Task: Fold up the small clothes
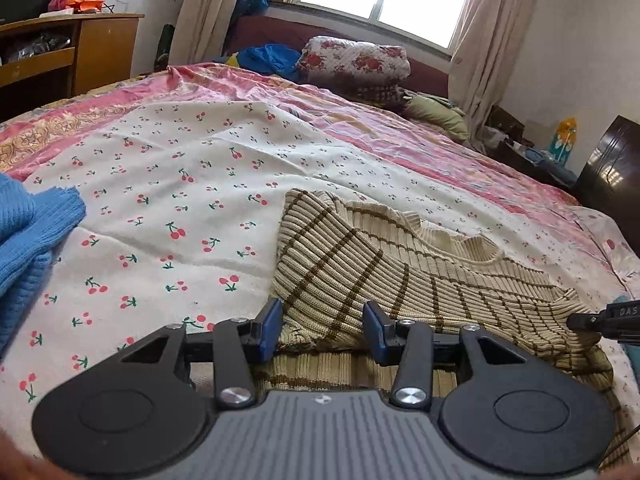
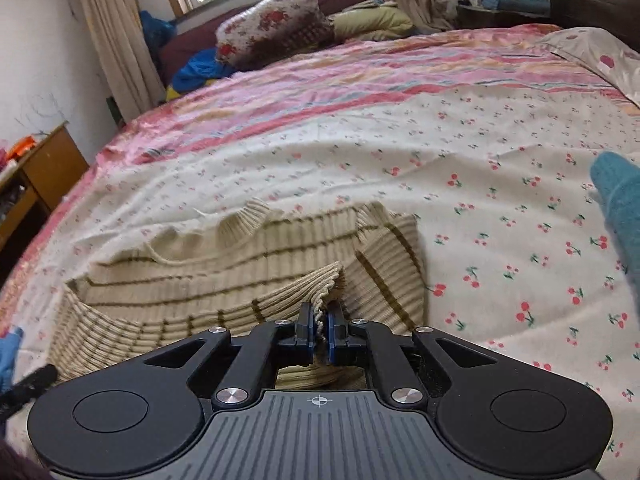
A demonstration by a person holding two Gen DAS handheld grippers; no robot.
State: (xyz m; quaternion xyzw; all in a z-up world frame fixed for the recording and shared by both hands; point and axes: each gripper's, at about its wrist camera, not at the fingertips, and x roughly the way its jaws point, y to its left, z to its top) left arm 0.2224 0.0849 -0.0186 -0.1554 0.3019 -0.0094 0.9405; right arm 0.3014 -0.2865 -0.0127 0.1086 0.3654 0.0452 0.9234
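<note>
Sweater: a small beige ribbed sweater with thin brown stripes is laid on the bed, on the white sheet with little cherries.
Shape now: one side is already turned over onto the middle, and the neck hole is seen at the far edge.
Feel: it is judged to be soft, light and floppy, so it will sag where it is not held up.
Stretch: the ribbed knit is likely to pull long if it is tugged hard.
Slip: it is not thought to be slippery; the bumpy knit can be pinched well.
Right tongs: these are closed tight on a bunched edge of the sweater, and that edge is lifted a little.
Left tongs: these are spread wide over the near part of the sweater, and nothing is pinched.
Best place to hold: the thick edge or a corner should be taken, with both layers caught together.
Care: the fold may be dragged out of place if only one side is pulled.
Nearby: a blue knit is lying apart to the left, and something teal is seen to the right.
</note>
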